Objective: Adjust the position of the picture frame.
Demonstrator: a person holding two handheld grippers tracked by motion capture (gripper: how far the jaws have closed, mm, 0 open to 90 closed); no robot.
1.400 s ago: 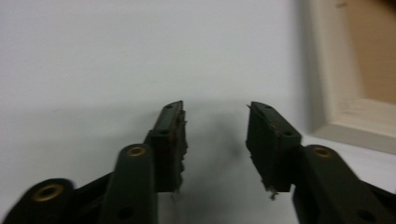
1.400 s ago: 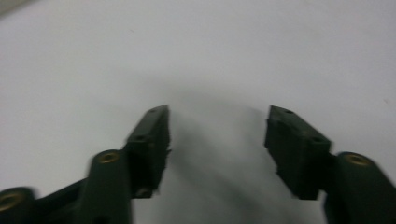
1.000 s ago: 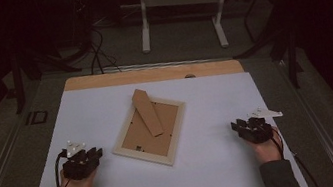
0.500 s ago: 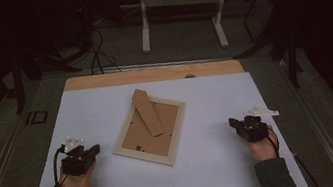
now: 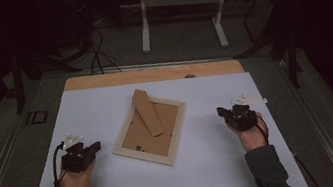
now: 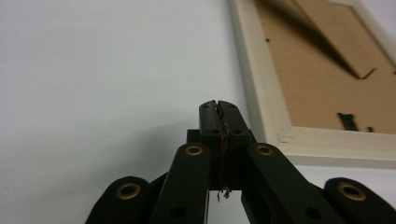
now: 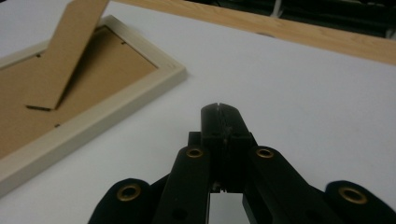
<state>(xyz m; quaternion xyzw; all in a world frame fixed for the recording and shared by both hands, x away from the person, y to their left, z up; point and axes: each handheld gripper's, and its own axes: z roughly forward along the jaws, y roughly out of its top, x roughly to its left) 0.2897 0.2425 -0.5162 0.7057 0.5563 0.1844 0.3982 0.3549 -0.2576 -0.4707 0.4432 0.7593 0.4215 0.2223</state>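
Picture frame (image 5: 148,128) lies face down on the white sheet (image 5: 206,168), cardboard back up, its stand flap (image 5: 147,111) sticking up off the backing. It's roughly mid-sheet and rotated, corners pointing toward the table edges.

Left gripper (image 5: 94,147) sits to the left of the frame, near its lower-left edge but not touching; a strip of white shows between them. The left gripper view has the jaws pressed fully together with nothing between them, tips (image 6: 218,106) aimed past the frame's bottom corner.

Right gripper (image 5: 221,111) is to the right of the frame, further off than the left one, with a clear gap of sheet. Jaws are also fully closed and empty in the right gripper view (image 7: 219,109), pointing toward the frame's near edge.

Progress, as I read it: nothing started on the frame itself. No contact, no grip, flap untouched, backing in place. Both hands look staged either side of the frame. Everything is left: approach, open jaws, take hold of the frame or the flap.
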